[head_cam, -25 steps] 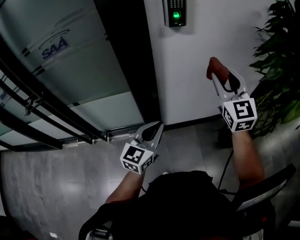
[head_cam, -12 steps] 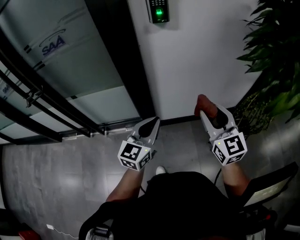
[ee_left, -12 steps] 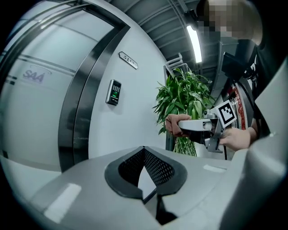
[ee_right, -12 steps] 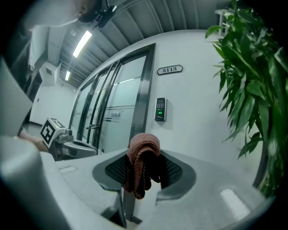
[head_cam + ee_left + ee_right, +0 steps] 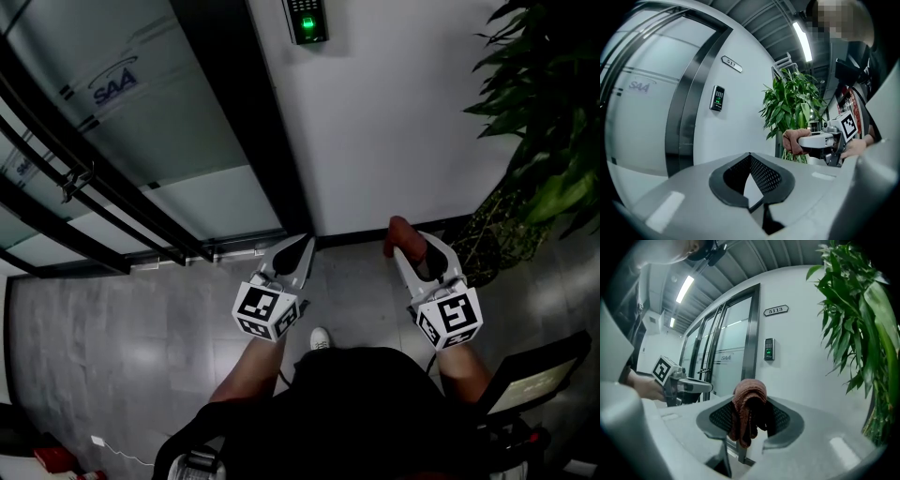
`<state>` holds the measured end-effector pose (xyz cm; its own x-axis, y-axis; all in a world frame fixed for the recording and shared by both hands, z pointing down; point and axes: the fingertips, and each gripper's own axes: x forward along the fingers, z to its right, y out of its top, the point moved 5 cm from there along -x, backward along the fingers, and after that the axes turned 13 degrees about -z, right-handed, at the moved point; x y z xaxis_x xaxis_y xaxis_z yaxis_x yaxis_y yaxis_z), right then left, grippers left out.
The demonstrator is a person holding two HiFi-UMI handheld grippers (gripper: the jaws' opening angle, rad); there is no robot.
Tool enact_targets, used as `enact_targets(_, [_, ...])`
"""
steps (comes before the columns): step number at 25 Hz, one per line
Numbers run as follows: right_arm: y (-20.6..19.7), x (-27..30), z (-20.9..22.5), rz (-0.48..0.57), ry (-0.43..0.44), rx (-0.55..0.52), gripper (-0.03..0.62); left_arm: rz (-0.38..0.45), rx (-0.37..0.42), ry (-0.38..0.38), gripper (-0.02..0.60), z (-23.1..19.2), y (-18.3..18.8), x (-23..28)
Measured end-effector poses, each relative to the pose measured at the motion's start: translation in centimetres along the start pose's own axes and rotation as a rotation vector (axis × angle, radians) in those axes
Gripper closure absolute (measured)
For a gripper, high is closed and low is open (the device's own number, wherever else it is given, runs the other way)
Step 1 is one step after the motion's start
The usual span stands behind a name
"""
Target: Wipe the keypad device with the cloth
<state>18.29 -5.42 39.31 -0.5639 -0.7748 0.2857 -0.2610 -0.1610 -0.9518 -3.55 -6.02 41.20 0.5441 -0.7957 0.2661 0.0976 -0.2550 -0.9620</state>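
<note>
The keypad device (image 5: 306, 21) hangs on the white wall at the top of the head view, its screen glowing green; it also shows as the keypad device (image 5: 769, 349) and the keypad device (image 5: 717, 98). My right gripper (image 5: 401, 239) is shut on a reddish-brown cloth (image 5: 748, 412), low and well below the keypad. The cloth (image 5: 397, 232) sticks out past the jaw tips. My left gripper (image 5: 298, 250) is shut and holds nothing, level with the right one.
A dark door frame (image 5: 244, 122) and frosted glass door (image 5: 122, 112) stand left of the keypad. A tall potted plant (image 5: 544, 122) fills the right side. Grey floor (image 5: 112, 347) lies below.
My right gripper has dropped down and back from the wall, carrying the cloth away from the keypad. The left gripper has barely moved.
</note>
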Motion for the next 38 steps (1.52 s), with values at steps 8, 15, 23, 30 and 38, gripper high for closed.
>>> enact_targets(8, [-0.5, -1.3, -1.2, 0.011, 0.008, -0.009, 0.45, 0.009, 0.008, 0.006, 0.565, 1.1, 0.0, -1.0])
enact_targets(15, [-0.8, -1.8, -1.8, 0.013, 0.01, -0.003, 0.45, 0.011, 0.015, 0.002, 0.565, 1.7, 0.0, -1.5])
enact_targets(23, [-0.9, -1.8, -2.1, 0.016, 0.01, -0.003, 0.45, 0.012, 0.019, 0.0, 0.565, 1.8, -0.1, -1.6])
enact_targets(30, [-0.9, -1.9, -2.0, 0.013, 0.007, -0.007, 0.45, 0.011, 0.022, -0.001, 0.565, 1.8, 0.0, -1.6])
enact_targets(38, [-0.8, -1.7, -1.9, 0.012, 0.013, -0.015, 0.45, 0.014, 0.027, -0.003, 0.565, 1.9, 0.2, -1.4])
